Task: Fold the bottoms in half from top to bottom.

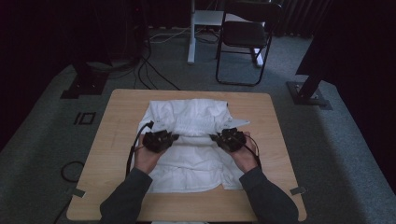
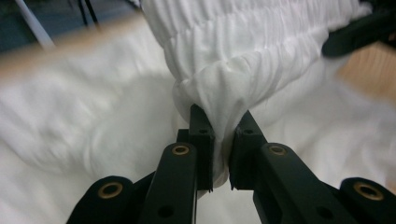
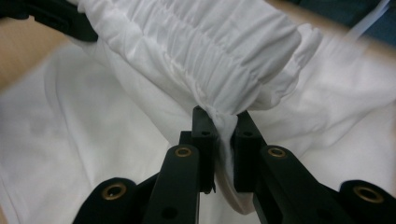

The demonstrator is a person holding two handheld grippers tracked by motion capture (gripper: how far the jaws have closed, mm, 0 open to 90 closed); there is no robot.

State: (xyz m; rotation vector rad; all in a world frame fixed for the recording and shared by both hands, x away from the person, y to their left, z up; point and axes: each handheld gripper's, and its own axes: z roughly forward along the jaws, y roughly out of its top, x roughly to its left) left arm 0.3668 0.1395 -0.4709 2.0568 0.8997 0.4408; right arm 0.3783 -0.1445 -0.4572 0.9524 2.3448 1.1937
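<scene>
I hold a white garment (image 1: 191, 140) spread on the wooden table (image 1: 112, 140), with its gathered elastic band (image 1: 194, 127) stretched between my two grippers above the middle of the cloth. The left gripper (image 1: 173, 136) is clenched on one end of that band; in the left gripper view a bunched fold of white fabric (image 2: 224, 102) is pinched between the two black jaws. The right gripper (image 1: 214, 137) grasps the opposite end of the band (the pleated edge (image 3: 224, 116) sits between its jaws in the right gripper view). Both grippers point inward, toward each other. A folding chair (image 1: 245, 39) stands on the carpet beyond the table.
</scene>
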